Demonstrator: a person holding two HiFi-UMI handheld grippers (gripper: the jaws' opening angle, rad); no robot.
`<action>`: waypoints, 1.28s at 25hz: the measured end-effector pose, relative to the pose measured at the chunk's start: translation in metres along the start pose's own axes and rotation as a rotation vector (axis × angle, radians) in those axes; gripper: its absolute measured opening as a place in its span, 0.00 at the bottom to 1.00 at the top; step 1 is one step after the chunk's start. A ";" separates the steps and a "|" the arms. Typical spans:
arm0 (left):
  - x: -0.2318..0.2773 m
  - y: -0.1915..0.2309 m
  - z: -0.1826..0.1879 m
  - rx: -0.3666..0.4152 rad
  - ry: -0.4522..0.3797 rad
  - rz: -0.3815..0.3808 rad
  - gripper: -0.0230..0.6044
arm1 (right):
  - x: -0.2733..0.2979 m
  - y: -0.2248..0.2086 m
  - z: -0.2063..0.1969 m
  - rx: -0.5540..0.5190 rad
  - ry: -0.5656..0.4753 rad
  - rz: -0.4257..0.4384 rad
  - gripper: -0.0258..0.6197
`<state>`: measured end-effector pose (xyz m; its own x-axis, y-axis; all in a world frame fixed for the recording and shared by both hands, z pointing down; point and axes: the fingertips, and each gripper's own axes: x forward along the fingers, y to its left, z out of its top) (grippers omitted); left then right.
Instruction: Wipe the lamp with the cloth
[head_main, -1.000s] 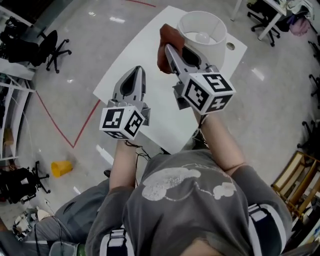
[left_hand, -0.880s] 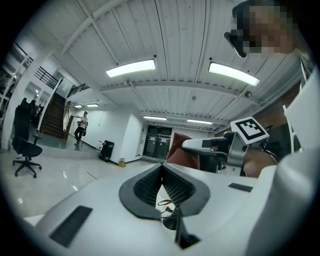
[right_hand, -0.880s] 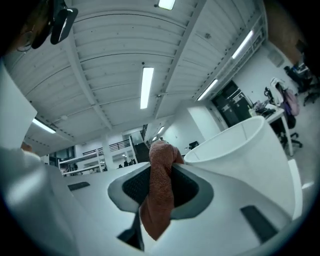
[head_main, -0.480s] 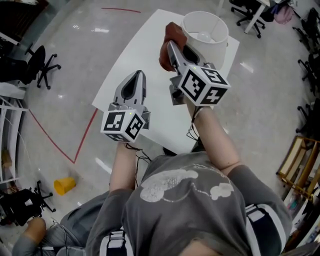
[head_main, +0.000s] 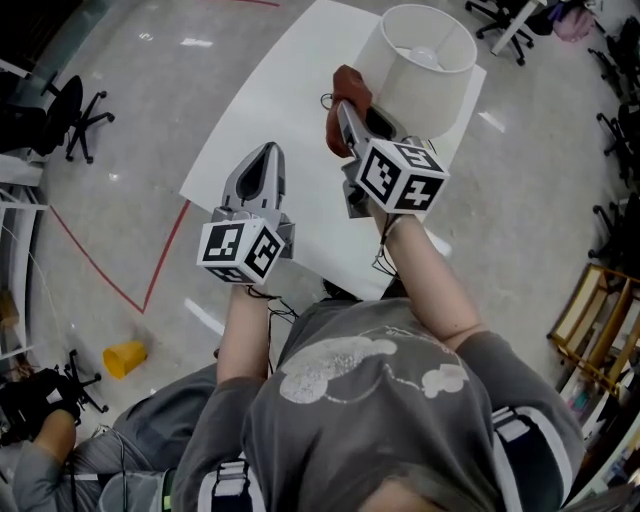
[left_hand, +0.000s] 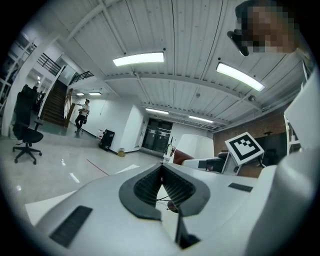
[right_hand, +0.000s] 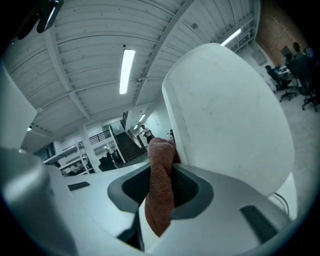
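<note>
Beside lamp (head_main: 425, 75), right hand-held gripper (head_main: 344, 110) pinches cloth (head_main: 351, 81)

We see our right gripper (right_hand: 161, 172) clamped on the reddish-brown cloth (right_hand: 160, 195), which bunches up past the jaw tips and hangs down below them. The cloth's top sits right against the side of the white lamp shade (right_hand: 230, 115). A ceiling strip light (right_hand: 126, 70) glows overhead.

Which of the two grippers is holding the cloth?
The right gripper: the reddish-brown cloth is clamped in it, next to the white lamp shade. The left gripper is shut with nothing in it.
</note>
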<state>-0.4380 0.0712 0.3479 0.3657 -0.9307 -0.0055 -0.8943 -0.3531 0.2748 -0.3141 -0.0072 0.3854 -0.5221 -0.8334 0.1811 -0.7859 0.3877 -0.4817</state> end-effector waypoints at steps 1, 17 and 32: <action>-0.002 0.002 -0.004 -0.007 0.008 0.005 0.05 | -0.001 -0.003 -0.008 0.000 0.016 -0.006 0.18; -0.014 -0.002 -0.025 -0.048 0.032 0.009 0.05 | -0.034 0.000 -0.059 -0.064 0.139 0.035 0.18; -0.001 -0.042 -0.025 -0.059 -0.022 0.055 0.05 | -0.065 0.008 -0.016 -0.269 0.122 0.220 0.18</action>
<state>-0.3946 0.0888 0.3603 0.3102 -0.9506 -0.0101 -0.8958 -0.2959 0.3317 -0.2916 0.0567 0.3834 -0.7114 -0.6717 0.2065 -0.7007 0.6559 -0.2808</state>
